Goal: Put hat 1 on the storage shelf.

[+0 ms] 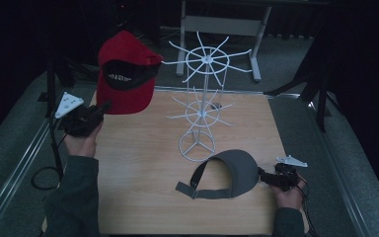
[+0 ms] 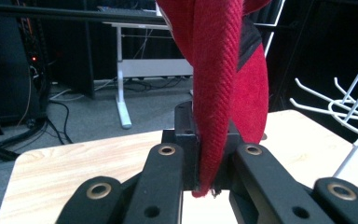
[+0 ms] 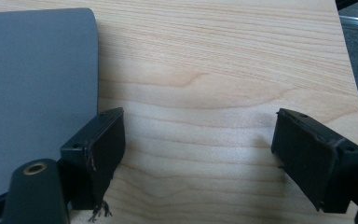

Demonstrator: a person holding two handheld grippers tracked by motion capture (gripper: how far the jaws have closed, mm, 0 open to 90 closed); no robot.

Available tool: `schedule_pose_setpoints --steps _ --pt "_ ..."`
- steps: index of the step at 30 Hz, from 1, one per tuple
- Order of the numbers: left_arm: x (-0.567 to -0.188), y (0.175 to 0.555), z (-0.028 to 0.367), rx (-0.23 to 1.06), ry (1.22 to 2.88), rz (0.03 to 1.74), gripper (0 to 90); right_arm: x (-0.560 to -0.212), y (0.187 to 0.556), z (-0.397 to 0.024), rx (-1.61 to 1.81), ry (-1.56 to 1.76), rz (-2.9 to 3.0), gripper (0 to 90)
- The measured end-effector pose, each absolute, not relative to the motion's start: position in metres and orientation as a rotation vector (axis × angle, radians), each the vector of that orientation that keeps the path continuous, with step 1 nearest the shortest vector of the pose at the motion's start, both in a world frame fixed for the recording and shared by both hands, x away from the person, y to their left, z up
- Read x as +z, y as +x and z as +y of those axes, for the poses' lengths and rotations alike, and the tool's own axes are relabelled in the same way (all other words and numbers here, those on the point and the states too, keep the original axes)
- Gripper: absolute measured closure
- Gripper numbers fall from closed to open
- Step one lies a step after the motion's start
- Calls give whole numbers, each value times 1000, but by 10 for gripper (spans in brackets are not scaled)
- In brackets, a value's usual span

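Note:
A red cap (image 1: 126, 74) hangs in the air over the table's far left corner, its brim (image 2: 214, 112) clamped between the jaws of my left gripper (image 1: 103, 106), which is shut on it. The cap's crown rises above the gripper, near the white wire rack (image 1: 201, 106) that stands mid-table. A grey visor (image 1: 234, 173) lies flat on the wooden table (image 1: 148, 163) at the front right. My right gripper (image 3: 198, 154) rests just right of the visor (image 3: 37, 93), open, with bare wood between its jaws.
The rack has two tiers of spokes with upturned ends (image 2: 340, 105) reaching out toward the cap. Metal rails (image 1: 321, 143) edge the table on both sides. A white desk frame (image 1: 222, 24) stands beyond the far edge.

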State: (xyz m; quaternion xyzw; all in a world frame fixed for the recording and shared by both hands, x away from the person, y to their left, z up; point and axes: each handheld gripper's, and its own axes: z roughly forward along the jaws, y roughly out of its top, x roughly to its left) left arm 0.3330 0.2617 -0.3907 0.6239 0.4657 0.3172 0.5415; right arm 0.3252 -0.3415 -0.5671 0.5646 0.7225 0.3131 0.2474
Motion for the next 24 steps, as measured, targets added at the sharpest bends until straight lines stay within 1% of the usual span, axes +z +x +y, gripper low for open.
schedule_pose_setpoints --steps 24 --pt "-361 336 249 788 1457 1066 858 -567 325 -341 854 1540 1968 173"
